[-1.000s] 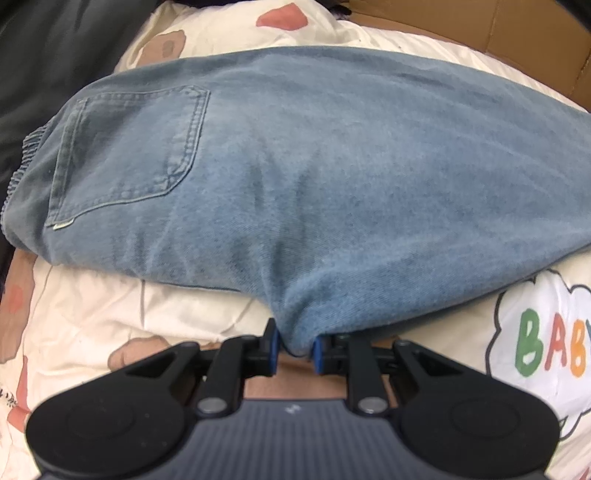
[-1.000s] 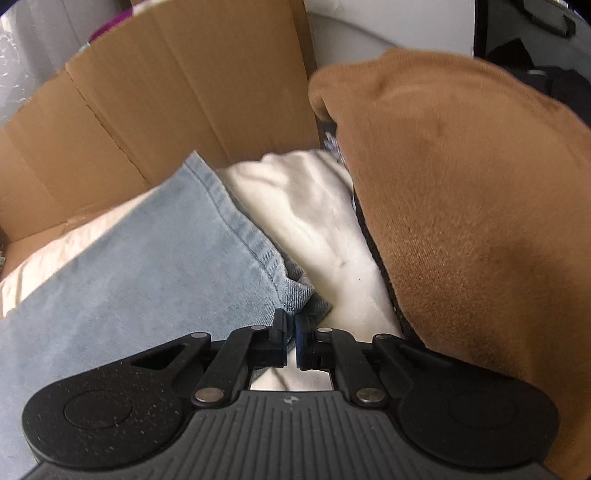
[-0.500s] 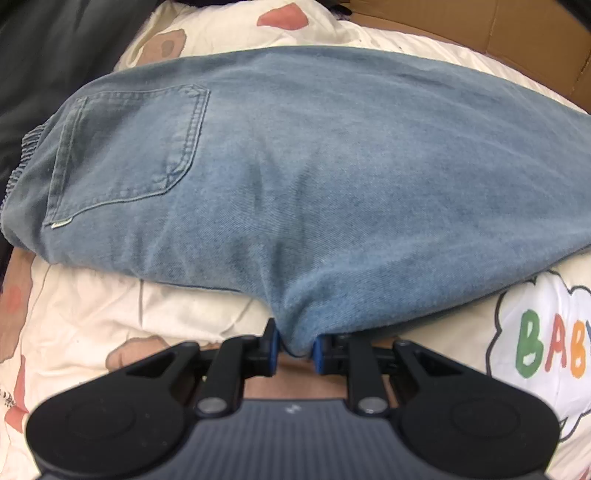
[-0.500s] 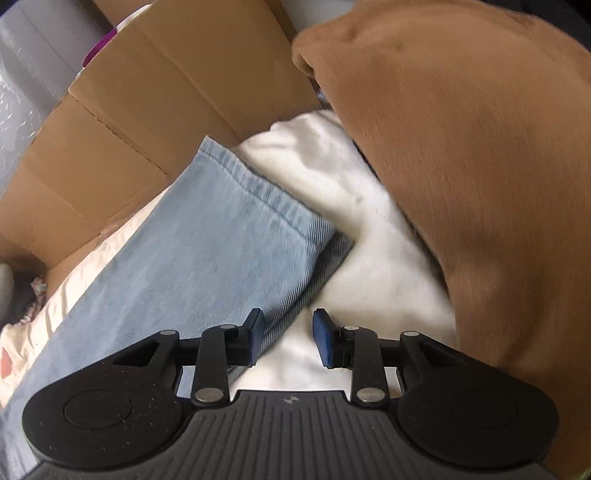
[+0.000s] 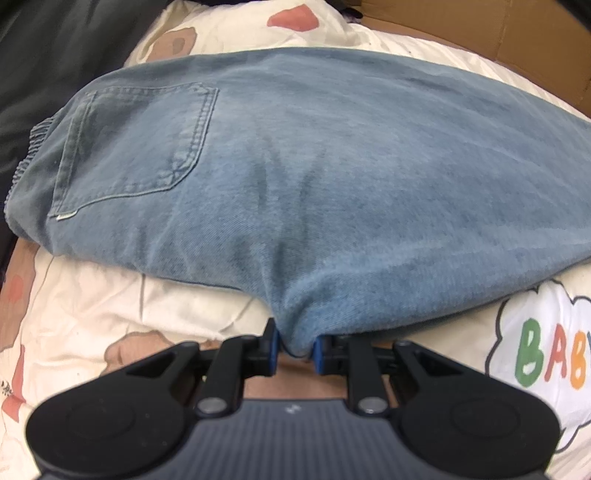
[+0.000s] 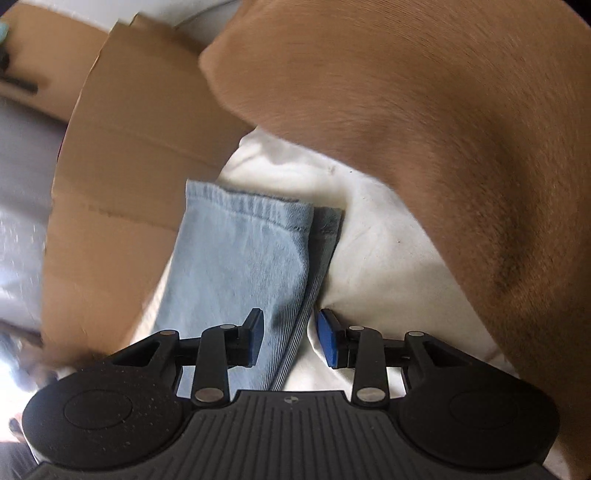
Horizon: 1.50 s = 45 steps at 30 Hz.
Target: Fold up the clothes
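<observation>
Blue jeans (image 5: pixel 314 177) lie folded lengthwise across a printed bedspread (image 5: pixel 110 306), back pocket (image 5: pixel 136 147) up at the left. My left gripper (image 5: pixel 295 349) is shut on the near folded edge at the crotch; denim bulges between its blue pads. In the right wrist view the leg end of the jeans (image 6: pixel 240 251) lies flat, hem pointing away. My right gripper (image 6: pixel 290 339) stands open over the leg's right edge. Denim runs between the jaws, but the pads do not press on it.
A brown garment (image 6: pixel 443 129) is heaped at the right, over white cloth (image 6: pixel 369 258). A cardboard box wall (image 6: pixel 129 166) stands just behind the hem, and its edge (image 5: pixel 480 33) shows top right in the left view. Dark fabric (image 5: pixel 55 55) borders the bedspread at the left.
The right gripper opened and let go of the hem corner, then rolled and sank, so the leg now runs straight ahead. The left gripper and its hold are unchanged.
</observation>
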{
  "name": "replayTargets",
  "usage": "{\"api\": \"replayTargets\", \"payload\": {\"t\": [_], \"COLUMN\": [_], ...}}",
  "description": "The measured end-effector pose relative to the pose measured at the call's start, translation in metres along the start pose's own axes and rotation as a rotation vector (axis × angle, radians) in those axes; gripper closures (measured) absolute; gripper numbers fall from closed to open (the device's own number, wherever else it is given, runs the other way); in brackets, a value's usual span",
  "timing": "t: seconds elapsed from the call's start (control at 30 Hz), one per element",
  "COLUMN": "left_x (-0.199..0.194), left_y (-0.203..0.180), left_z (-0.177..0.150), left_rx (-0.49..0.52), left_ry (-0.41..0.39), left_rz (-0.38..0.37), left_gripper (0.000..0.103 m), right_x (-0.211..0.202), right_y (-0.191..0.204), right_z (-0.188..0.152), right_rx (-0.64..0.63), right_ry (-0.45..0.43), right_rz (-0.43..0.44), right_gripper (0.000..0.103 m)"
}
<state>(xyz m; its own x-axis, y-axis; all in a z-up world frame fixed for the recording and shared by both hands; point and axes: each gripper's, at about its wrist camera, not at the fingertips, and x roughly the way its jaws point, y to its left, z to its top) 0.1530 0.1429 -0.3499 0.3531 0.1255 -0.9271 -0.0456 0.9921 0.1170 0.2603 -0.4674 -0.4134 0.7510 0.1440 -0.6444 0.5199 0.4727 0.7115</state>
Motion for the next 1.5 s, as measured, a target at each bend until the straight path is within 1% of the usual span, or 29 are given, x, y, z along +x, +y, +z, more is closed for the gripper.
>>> {"api": "replayTargets", "payload": {"t": [0.23,0.27,0.3,0.33,0.37,0.43,0.47,0.5,0.53,0.63,0.7,0.9,1.03,1.1,1.13,1.17,1.27,1.33,1.4,1.5], "left_x": [-0.001,-0.001,-0.001,-0.001,-0.001,-0.001,-0.001,-0.001,-0.001,0.0,0.0,-0.001,-0.001,-0.002,-0.002,-0.002,-0.003,-0.004,-0.005,-0.006], "left_y": [0.0,0.001,0.001,0.001,0.001,0.0,0.0,0.0,-0.001,-0.001,-0.002,-0.002,-0.002,-0.002,-0.002,-0.001,-0.001,0.0,0.0,0.001], "left_z": [0.001,0.001,0.001,0.001,0.0,0.0,0.0,0.0,-0.001,-0.002,-0.002,-0.006,-0.009,-0.009,-0.01,-0.01,-0.014,-0.016,-0.018,-0.022], "left_rx": [-0.012,-0.012,-0.012,-0.011,-0.01,-0.009,-0.007,-0.005,-0.004,-0.001,-0.002,-0.002,0.002,0.003,0.003,0.002,-0.001,-0.002,0.0,-0.004], "left_ry": [0.014,0.016,0.019,0.021,0.022,0.026,0.027,0.028,0.028,0.026,0.025,0.023,0.022,0.021,0.021,0.021,0.021,0.023,0.025,0.031], "left_rz": [0.002,0.002,0.002,0.002,0.003,0.004,0.005,0.006,0.006,0.008,0.011,0.012,0.012,0.011,0.011,0.011,0.011,0.01,0.011,0.009], "left_gripper": [0.084,0.084,0.084,0.084,0.084,0.083,0.083,0.083,0.083,0.083,0.083,0.083,0.083,0.083,0.083,0.083,0.083,0.083,0.084,0.086], "right_x": [0.012,0.012,0.012,0.012,0.013,0.01,0.013,0.015,0.018,0.026,0.032,0.041,0.051,0.054,0.054,0.054,0.053,0.048,0.042,0.041], "right_y": [-0.018,-0.019,-0.02,-0.02,-0.021,-0.023,-0.023,-0.023,-0.023,-0.02,-0.017,-0.012,-0.01,-0.009,-0.009,-0.008,-0.006,-0.005,0.005,0.011], "right_z": [0.001,0.001,0.001,0.0,0.0,-0.001,-0.001,-0.001,-0.002,-0.003,-0.002,0.009,0.011,0.011,0.012,0.012,0.014,0.014,0.016,0.017], "right_rx": [0.133,0.153,0.173,0.192,0.212,0.233,0.227,0.222,0.217,0.19,0.179,0.191,0.185,0.187,0.184,0.181,0.18,0.235,0.202,0.206], "right_ry": [-0.053,-0.057,-0.061,-0.065,-0.069,-0.076,-0.069,-0.061,-0.054,-0.043,-0.042,-0.083,-0.083,-0.084,-0.083,-0.081,-0.076,-0.077,-0.087,-0.09], "right_rz": [0.061,0.075,0.089,0.103,0.118,0.152,0.154,0.156,0.158,0.153,0.15,0.168,0.147,0.137,0.135,0.133,0.134,0.196,0.195,0.193], "right_gripper": [0.068,0.075,0.077,0.084,0.086,0.086,0.086,0.084,0.081,0.078,0.078,0.078,0.078,0.083,0.094,0.096,0.097,0.097,0.097,0.097]}}
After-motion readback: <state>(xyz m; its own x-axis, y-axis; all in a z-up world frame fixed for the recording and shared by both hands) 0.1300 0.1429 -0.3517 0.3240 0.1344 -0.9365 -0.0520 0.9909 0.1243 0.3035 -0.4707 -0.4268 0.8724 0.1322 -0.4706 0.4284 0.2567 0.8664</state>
